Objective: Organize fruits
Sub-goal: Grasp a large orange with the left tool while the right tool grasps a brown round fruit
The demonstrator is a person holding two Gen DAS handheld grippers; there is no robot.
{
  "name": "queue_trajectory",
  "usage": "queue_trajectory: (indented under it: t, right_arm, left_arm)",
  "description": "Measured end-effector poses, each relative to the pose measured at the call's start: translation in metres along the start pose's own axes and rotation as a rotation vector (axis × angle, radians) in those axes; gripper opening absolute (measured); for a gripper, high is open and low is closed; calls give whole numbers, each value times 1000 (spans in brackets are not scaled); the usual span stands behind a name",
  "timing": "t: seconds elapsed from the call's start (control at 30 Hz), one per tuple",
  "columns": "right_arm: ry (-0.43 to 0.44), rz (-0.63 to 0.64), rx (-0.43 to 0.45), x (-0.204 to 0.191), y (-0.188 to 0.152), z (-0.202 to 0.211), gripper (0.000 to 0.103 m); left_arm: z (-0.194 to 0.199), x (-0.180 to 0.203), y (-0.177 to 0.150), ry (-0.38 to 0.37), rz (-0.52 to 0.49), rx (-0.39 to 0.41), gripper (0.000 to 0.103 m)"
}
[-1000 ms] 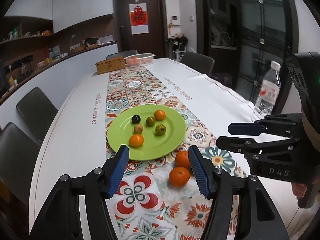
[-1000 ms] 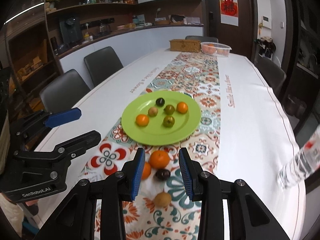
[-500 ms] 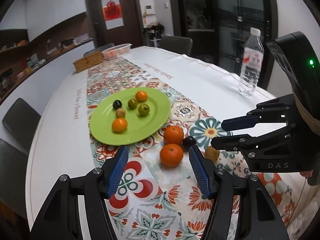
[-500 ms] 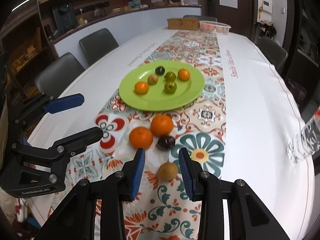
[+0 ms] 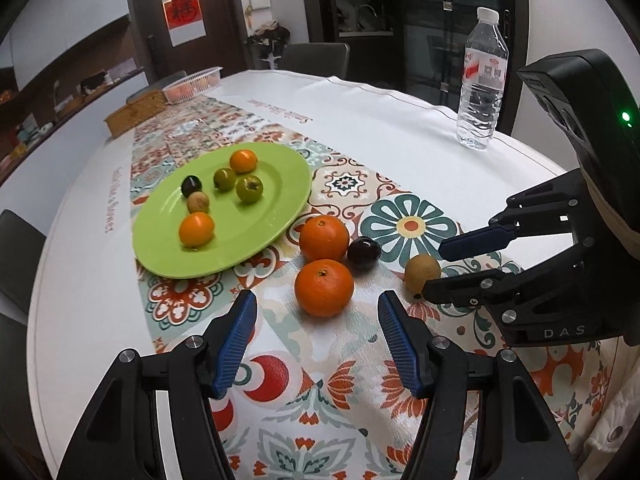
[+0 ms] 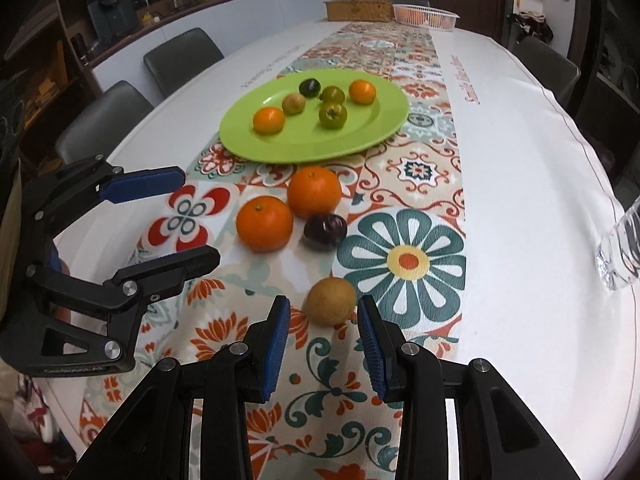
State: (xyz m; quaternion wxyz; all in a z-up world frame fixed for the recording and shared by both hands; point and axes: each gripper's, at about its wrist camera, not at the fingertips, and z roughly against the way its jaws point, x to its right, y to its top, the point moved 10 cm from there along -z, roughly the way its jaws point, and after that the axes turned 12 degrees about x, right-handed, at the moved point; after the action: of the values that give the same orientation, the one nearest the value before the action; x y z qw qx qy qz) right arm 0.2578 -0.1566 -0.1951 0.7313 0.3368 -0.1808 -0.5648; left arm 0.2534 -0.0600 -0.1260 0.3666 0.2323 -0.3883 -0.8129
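A green plate point(image 5: 276, 208) bearing six small fruits is seen on the patterned runner point(image 6: 404, 256) of the counter point(image 5: 384, 128). Four fruits are left off the plate, on the runner: two oranges, the nearer orange point(image 5: 324, 287) and the farther orange point(image 5: 324, 238) side by side, a dark plum point(image 6: 325, 231) and a brown fruit point(image 6: 331, 301). The left gripper point(image 5: 316, 336) is held open and empty just before the nearer orange. The right gripper point(image 6: 323, 342) is held narrowly parted and empty, the brown fruit just ahead of its fingertips. A water bottle point(image 5: 482, 80) is stood well apart.
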Motion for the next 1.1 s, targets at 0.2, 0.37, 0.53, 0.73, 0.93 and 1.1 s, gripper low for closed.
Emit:
queue_trajectory:
  t: [0.2, 0.37, 0.53, 0.73, 0.93, 1.1]
  right_arm:
    - [9, -4, -16, 3, -4, -7, 36]
    - [15, -2, -19, 3, -6, -13, 36]
    - [18, 14, -21, 3, -7, -17, 35]
    - [32, 30, -8, 2, -4, -19, 31]
    - [44, 33, 2, 1, -3, -19, 30]
    - [54, 15, 15, 3, -2, -17, 30]
  left_arm:
    - [-16, 2, -4, -31, 0, -18, 62]
    - [-30, 2, -6, -43, 8, -33, 61]
    - [-39, 3, -8, -58, 23, -46, 53]
    - [-49, 4, -8, -48, 41, -65, 43]
    - [-51, 3, -9, -28, 48, -80, 41]
    - [-46, 4, -11, -14, 72, -90, 40]
